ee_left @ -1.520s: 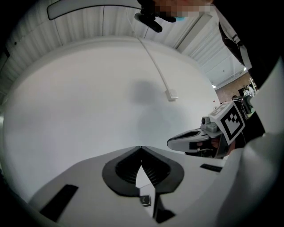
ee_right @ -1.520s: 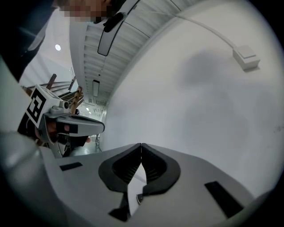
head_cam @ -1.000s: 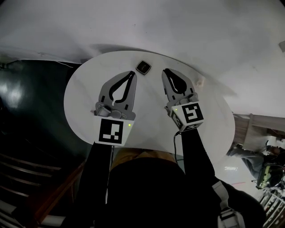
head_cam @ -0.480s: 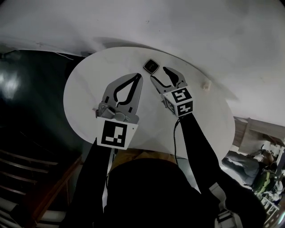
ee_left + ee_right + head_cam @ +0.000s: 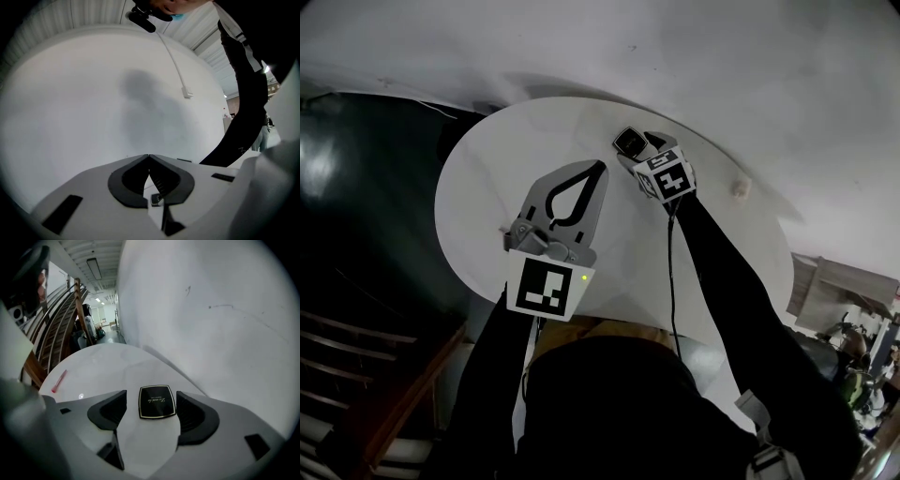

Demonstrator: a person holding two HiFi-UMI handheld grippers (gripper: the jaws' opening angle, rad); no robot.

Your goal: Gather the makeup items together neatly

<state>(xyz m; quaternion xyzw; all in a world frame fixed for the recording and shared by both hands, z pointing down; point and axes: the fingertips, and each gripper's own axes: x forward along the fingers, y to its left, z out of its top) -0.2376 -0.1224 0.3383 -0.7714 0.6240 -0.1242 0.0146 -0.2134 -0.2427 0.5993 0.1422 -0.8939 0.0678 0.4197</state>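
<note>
Black compact lies untouched between the opening jaws of the right tongs; left tongs closed.

The person wears a black left sleeve and a black right sleeve, and a thin black cable runs along the right one. The left gripper and right gripper are light grey plastic with black ribbed pads, and each carries a white cube printed with black square markers; the left one shows a small green light. The right gripper's jaws are opening, with a black square compact lying untouched between them.
</note>
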